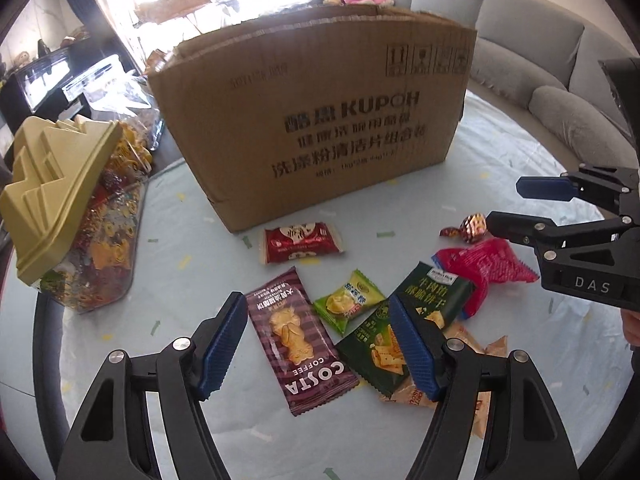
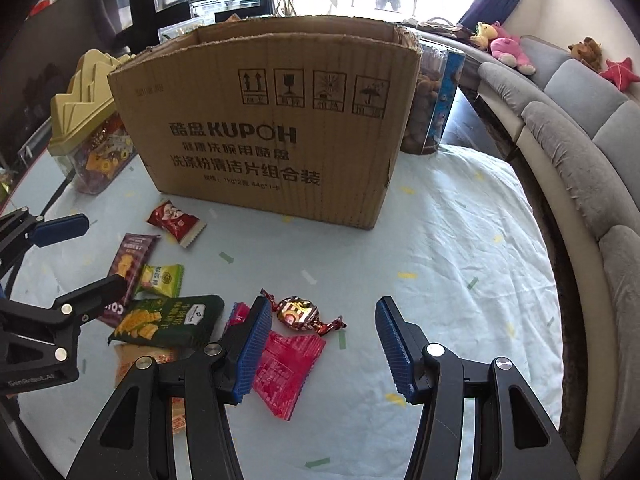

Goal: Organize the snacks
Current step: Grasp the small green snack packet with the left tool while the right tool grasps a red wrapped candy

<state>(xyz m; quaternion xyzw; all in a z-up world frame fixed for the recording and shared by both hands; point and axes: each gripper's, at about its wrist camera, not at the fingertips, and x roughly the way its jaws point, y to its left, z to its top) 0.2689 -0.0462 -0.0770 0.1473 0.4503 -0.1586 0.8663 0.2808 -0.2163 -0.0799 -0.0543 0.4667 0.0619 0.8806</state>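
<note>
Loose snack packs lie on the pale cloth in front of an open cardboard box (image 1: 320, 120) (image 2: 272, 128). My left gripper (image 1: 318, 346) is open above a purple Costa biscuit pack (image 1: 300, 340), a small green pack (image 1: 348, 300) and a dark green cracker pack (image 1: 380, 352), touching none. My right gripper (image 2: 322, 344) is open too; a foil-wrapped candy (image 2: 298, 314) lies just beyond its left finger and a red pack (image 2: 288, 364) partly under that finger. A small red pack (image 1: 302, 242) (image 2: 174, 222) lies near the box. Each gripper shows in the other's view (image 1: 516, 206) (image 2: 86, 254).
A clear jar of sweets with a yellow-green lid (image 1: 60, 200) (image 2: 88, 112) stands left of the box. A tall clear tub (image 2: 432, 104) stands behind the box's right corner. An orange pack (image 1: 472, 396) lies under the pile. A grey sofa (image 2: 592, 152) curves round the table's right edge.
</note>
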